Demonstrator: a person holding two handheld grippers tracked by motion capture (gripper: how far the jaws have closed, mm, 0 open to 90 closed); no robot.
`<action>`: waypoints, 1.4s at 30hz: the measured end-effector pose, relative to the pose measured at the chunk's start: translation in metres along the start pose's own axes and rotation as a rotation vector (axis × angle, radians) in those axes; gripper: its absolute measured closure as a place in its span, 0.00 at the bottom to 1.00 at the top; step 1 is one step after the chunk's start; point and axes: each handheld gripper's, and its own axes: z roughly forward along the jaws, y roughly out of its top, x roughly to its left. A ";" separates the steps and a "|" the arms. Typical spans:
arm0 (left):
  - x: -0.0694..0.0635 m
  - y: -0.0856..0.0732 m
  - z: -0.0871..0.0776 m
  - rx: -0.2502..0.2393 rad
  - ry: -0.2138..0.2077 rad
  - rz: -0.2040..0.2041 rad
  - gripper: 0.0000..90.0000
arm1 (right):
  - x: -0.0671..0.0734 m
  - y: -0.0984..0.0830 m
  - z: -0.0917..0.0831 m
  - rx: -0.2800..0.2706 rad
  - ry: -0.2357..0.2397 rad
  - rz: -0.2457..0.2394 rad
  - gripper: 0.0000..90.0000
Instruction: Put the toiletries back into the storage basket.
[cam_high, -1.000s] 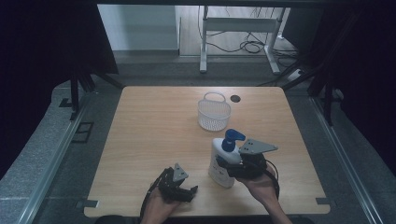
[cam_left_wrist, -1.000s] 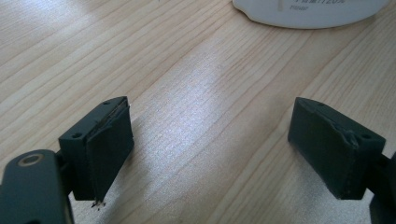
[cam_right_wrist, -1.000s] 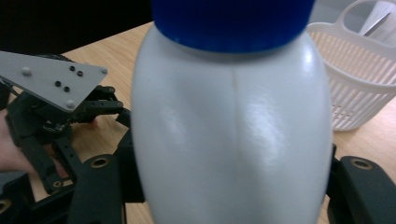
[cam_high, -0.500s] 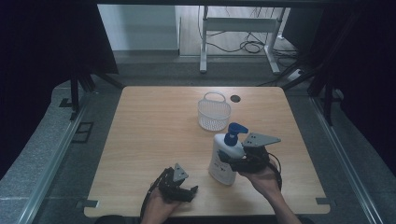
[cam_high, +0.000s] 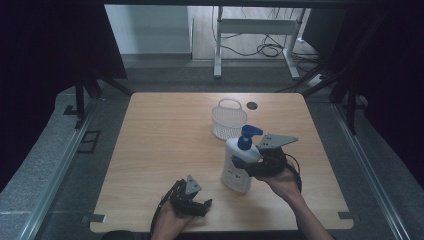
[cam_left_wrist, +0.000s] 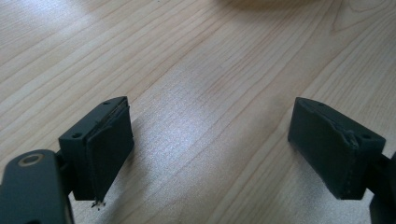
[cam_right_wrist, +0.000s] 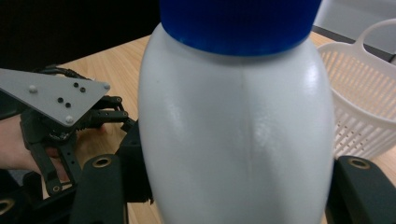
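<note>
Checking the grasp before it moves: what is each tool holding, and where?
The right tool clamps the white pump bottle around its upper body, below the blue cap. The left tool holds nothing.

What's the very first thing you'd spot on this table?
The white pump bottle with its blue top, clamped in the right gripper near the table's front right. Behind it, toward the far edge, stands a white basket. At the front left, the left gripper sits low over the wooden table, open and holding nothing.

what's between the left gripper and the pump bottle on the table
Nothing: in the high view, bare table wood separates the open left gripper from the pump bottle clamped in the right gripper.
</note>
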 end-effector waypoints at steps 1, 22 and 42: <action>0.000 0.000 0.000 -0.001 0.001 -0.001 0.15 | -0.002 0.001 0.000 -0.003 0.008 0.000 0.42; 0.000 0.000 0.000 0.001 0.000 0.003 0.15 | -0.041 0.032 -0.004 -0.044 0.076 -0.053 0.42; 0.000 0.001 0.000 0.002 -0.001 0.004 0.15 | -0.072 0.061 0.010 -0.041 0.141 -0.112 0.42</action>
